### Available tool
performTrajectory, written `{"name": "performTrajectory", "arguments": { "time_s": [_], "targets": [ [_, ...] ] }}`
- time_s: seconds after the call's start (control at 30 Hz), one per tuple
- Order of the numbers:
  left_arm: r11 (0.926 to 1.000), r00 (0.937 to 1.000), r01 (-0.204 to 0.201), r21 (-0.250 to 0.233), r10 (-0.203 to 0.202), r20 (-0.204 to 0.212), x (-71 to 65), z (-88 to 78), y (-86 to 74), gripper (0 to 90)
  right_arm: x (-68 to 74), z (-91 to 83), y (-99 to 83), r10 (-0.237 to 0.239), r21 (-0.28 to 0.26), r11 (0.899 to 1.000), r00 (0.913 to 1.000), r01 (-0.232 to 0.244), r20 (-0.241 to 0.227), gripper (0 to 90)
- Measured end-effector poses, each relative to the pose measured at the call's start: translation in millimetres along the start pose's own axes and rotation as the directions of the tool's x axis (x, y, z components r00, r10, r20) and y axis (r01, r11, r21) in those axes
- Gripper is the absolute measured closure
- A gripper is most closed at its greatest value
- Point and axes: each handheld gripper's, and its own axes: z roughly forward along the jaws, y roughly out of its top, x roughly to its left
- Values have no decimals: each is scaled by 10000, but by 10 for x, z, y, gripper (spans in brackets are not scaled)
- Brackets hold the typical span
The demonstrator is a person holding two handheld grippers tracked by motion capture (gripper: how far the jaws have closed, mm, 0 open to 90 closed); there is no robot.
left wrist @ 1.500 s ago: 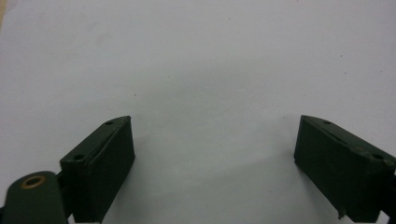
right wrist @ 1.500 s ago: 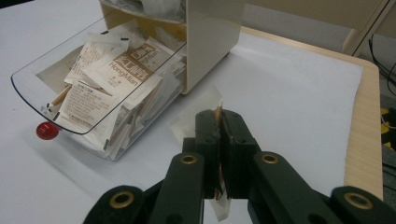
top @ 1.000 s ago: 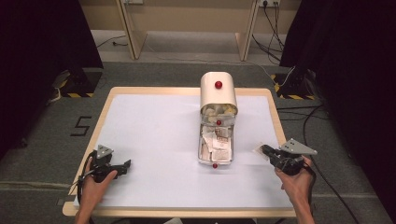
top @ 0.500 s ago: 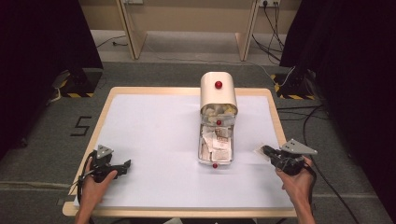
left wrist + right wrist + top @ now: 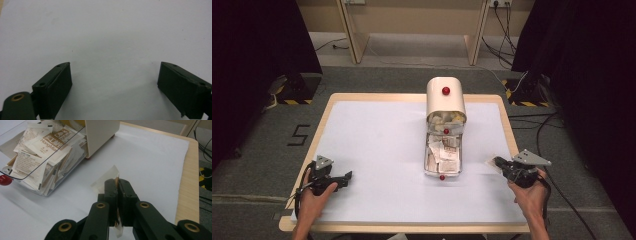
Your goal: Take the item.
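Observation:
A cream box (image 5: pixel 445 99) with a red knob stands at the table's far middle, and its clear drawer (image 5: pixel 443 155) is pulled out toward me, full of paper sachets (image 5: pixel 42 150). My right gripper (image 5: pixel 495 162) rests to the right of the drawer, shut on one pale sachet (image 5: pixel 106 178) that sticks out past its tips (image 5: pixel 117 181). My left gripper (image 5: pixel 347 176) lies on the near left of the table, jaws wide apart with bare white surface between them (image 5: pixel 113 75).
A white sheet (image 5: pixel 377 145) covers the wooden table, whose rim (image 5: pixel 190 180) shows at the right. Cables (image 5: pixel 552 125) trail on the carpet to the right. Table legs and dark curtains stand beyond the far edge.

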Motion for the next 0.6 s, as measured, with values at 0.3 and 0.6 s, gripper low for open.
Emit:
{"name": "performTrajectory", "arguments": {
  "time_s": [0.3, 0.6],
  "targets": [
    [10000, 10000, 1, -3, -1, -3, -1, 0, 0, 114, -39, 39, -39, 91, 131, 9999, 9999, -92, 107, 860],
    [10000, 10000, 12, -14, -12, 0, -1, 1, 0, 114, -54, 86, -64, 94, 266, 9996, 9999, -97, 138, 860]
  ]
}}
